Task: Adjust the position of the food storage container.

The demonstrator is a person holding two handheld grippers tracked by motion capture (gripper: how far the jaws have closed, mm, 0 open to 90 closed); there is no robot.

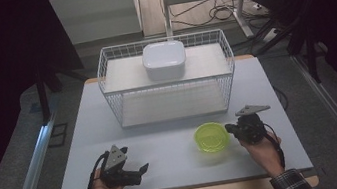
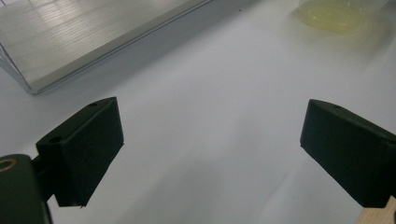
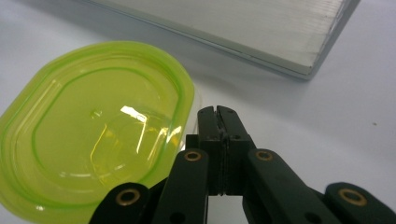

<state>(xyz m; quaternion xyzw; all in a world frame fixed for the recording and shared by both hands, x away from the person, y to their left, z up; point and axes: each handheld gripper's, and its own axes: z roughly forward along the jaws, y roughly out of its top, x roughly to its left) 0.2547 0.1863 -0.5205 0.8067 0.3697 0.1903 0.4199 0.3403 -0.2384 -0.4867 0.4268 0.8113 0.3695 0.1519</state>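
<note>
One pale surface [image 1: 174,144] carries everything here, and going down in size from it comes the white wire basket [image 1: 168,77] at the far middle, with a white lidded box [image 1: 164,59] sitting on its upper shelf, well apart from the work at hand. Next in size is the green container [image 1: 211,137], a shallow translucent tub with rounded corners and a raised rim, lying on the near right part of the surface, in front of the basket and just beside the right claw [image 3: 217,116]. It looks like thin moulded plastic, so I judge it light, somewhat flexible and glossy enough to slide across the smooth surface under a push rather than stay put. Its wall probably gives under a hard squeeze, though it seems unlikely to break. The best hold appears to be the rim on the side nearest the right claw, one jaw inside and one outside, pinched gently. At present that claw has its jaws pressed together with nothing between them, its tips near the container's edge; whether they touch it I cannot tell. The left claw [image 1: 133,173] rests at the near left, jaws spread wide and empty, well apart from the container.
</note>
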